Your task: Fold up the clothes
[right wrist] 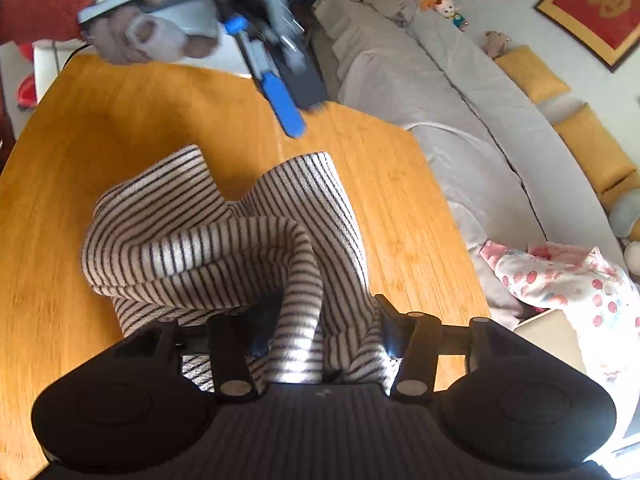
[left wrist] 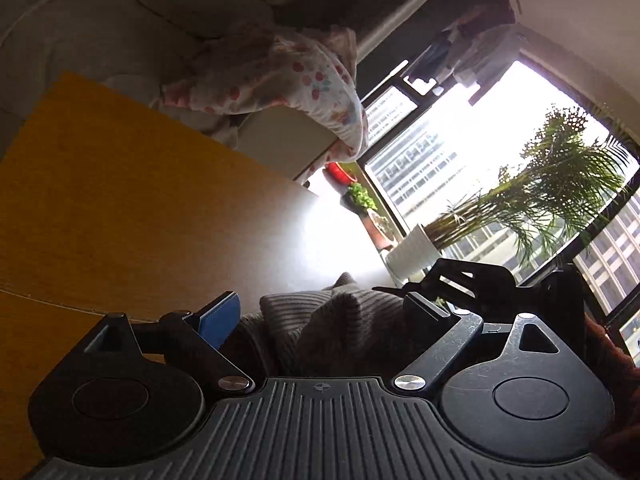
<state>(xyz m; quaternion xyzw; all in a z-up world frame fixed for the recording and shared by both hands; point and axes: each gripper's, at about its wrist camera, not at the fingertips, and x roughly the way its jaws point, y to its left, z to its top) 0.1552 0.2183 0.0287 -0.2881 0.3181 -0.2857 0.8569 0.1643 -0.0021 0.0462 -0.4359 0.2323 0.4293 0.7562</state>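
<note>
A black-and-white striped garment [right wrist: 224, 240] lies bunched on the wooden table [right wrist: 120, 120]. One fold of it rises between the fingers of my right gripper [right wrist: 316, 336]. A dark gap shows beside the left finger [right wrist: 228, 344], so the jaws stand open around the cloth. My left gripper [right wrist: 298, 100] hovers over the table's far edge, blurred and held by a hand [right wrist: 160, 36]. In the left wrist view it [left wrist: 322, 304] is wide open. A bunch of the striped garment [left wrist: 332, 324] sits between its fingers, clear of the blue pad [left wrist: 220, 320].
A grey sofa [right wrist: 440, 100] with yellow cushions [right wrist: 592, 148] runs beside the table. A floral garment [right wrist: 560, 280] drapes over a box [left wrist: 288, 140] next to it. A window with potted plants [left wrist: 540, 184] lies beyond the table's end.
</note>
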